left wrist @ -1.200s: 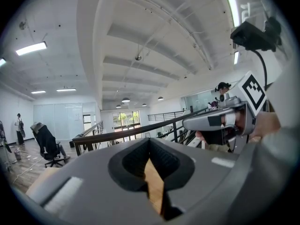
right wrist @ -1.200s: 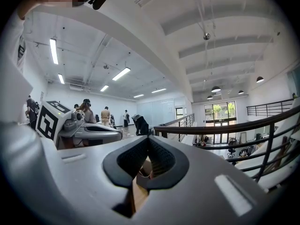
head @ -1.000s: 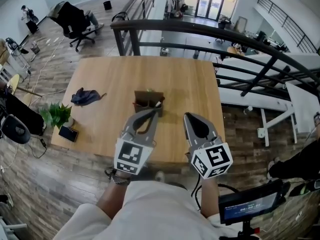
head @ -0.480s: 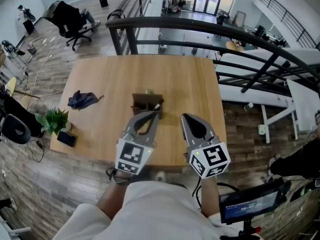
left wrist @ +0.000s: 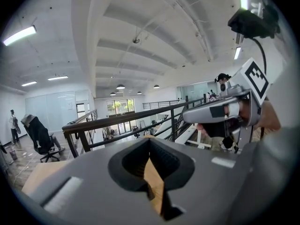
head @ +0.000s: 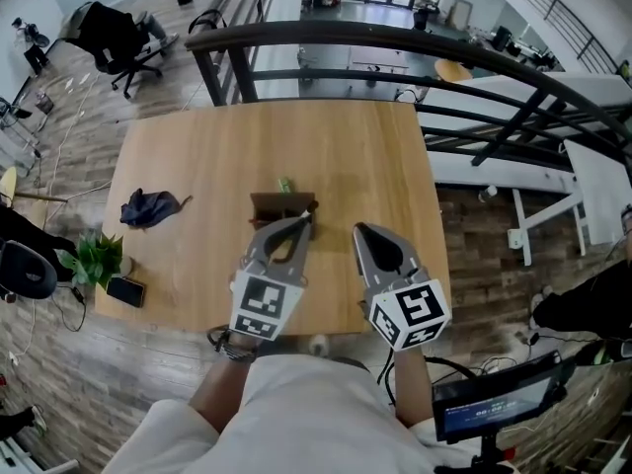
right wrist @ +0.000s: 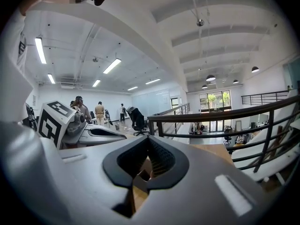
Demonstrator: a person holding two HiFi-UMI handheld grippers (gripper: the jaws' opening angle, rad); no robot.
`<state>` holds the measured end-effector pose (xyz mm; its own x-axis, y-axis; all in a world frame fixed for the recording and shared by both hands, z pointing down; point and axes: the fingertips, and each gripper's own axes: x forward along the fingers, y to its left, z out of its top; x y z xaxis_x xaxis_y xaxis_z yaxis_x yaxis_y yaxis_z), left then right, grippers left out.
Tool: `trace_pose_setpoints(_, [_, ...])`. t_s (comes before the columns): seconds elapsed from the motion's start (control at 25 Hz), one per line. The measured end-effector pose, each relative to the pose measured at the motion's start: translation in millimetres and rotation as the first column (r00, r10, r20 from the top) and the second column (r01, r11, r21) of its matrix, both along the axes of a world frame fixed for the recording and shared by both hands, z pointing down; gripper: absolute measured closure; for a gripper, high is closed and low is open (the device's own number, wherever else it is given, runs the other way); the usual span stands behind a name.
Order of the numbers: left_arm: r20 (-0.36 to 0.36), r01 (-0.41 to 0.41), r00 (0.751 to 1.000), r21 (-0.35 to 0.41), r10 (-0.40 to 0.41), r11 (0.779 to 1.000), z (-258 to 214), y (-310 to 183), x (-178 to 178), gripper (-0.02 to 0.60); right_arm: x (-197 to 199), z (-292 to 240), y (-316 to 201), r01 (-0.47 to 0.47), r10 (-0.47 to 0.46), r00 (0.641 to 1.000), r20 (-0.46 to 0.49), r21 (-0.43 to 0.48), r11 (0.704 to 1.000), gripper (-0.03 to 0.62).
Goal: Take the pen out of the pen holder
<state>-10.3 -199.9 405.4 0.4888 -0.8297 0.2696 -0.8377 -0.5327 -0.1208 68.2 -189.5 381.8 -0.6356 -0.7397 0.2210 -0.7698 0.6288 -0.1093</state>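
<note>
- The pen [head: 309, 209] is not yet out. Its pale end shows at the right side of the pen holder [head: 276, 205], a brown box standing near the middle of the desk [head: 197, 156].
- A green thing [head: 285, 184] pokes up at the holder's far edge; I cannot tell what it is.
- The left claw [head: 303, 219] is closed with nothing in it. Its tips are at the holder's near right corner, close by the pen, though from above I cannot tell whether they touch.
- The right claw [head: 361, 229] is also closed and empty, off to the right of the holder and apart from it.
- By my reading the whole job is left: open a claw, close it on the pen, lift the pen clear.
- Only the head view shows the holder and pen plainly, along with a dark cloth [head: 148, 207] well left of the holder.
- The left gripper view shows the tips meeting, with bare desk wood through the slit below them, but no holder.
- The right gripper view shows its own tips shut and a small brown shape in the gap, possibly the holder.
</note>
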Motion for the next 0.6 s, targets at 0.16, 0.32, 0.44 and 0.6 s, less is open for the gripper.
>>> trace_pose_setpoints(0.16, [0.001, -0.013, 1.000, -0.015, 0.013, 1.000, 9, -9, -2, 0.580, -4, 11, -8, -0.011, 0.011, 1.000, -0.012, -0.027, 1.000, 0.592])
trace_pose_setpoints(0.32, [0.003, -0.024, 1.000, -0.038, 0.024, 0.999, 18, -18, -3, 0.578, -4, 21, -17, -0.027, 0.026, 1.000, -0.012, -0.051, 0.998, 0.592])
trace_pose_setpoints(0.44, [0.004, -0.032, 0.999, -0.058, 0.032, 0.998, 25, -23, -2, 0.571, -3, 28, -22, -0.036, 0.035, 0.999, -0.016, -0.072, 0.997, 0.592])
trace_pose_setpoints(0.6, [0.013, -0.050, 0.999, -0.078, 0.051, 0.996, 32, -28, 0, 0.571, -3, 35, -27, -0.048, 0.046, 0.999, -0.019, -0.095, 0.994, 0.592])
